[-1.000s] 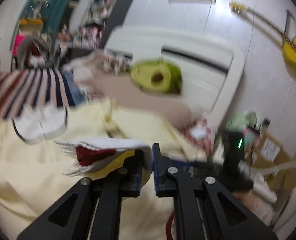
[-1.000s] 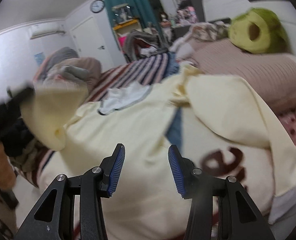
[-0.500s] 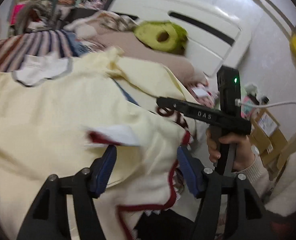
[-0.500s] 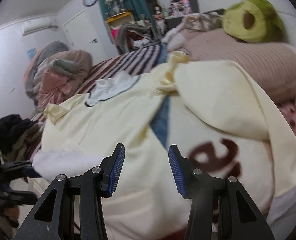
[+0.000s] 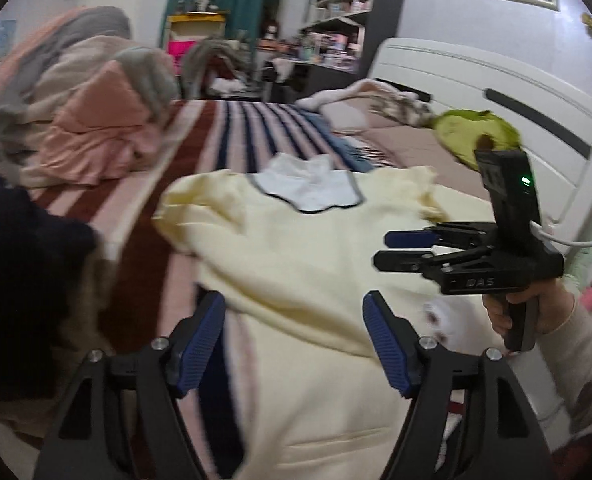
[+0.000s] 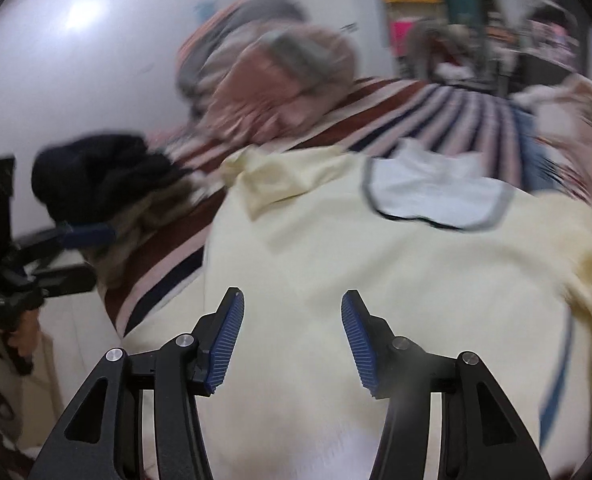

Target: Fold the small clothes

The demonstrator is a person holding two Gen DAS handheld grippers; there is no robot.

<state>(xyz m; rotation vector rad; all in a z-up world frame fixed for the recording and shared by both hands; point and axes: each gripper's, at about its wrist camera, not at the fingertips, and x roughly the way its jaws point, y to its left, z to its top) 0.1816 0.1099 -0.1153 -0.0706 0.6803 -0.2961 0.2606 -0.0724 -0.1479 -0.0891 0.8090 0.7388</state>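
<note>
A pale yellow sweater [image 5: 296,248] lies spread over the bed, and a small white garment with grey trim [image 5: 308,186] rests on its far part. My left gripper [image 5: 293,300] hovers over the sweater's near left edge; its jaws are opening and nothing is pinched between the pads. My right gripper [image 6: 291,295] hangs over the same sweater [image 6: 376,280], jaws opening a little, with only cloth beneath them. In the left wrist view the right gripper [image 5: 382,248] is held by a hand at the right. The left gripper [image 6: 91,254] appears at the left edge of the right wrist view.
A striped blanket [image 5: 231,128] covers the bed beyond the sweater. A pile of pink and grey clothes [image 5: 87,120] sits at the far left, and dark garments [image 5: 23,260] lie at the near left. An avocado plush [image 5: 476,136] rests by the white headboard [image 5: 456,76].
My left gripper let go of the white and red cloth edge and opened wide. Both grippers swung left across the sweater, toward the striped blanket and the clothes pile.
</note>
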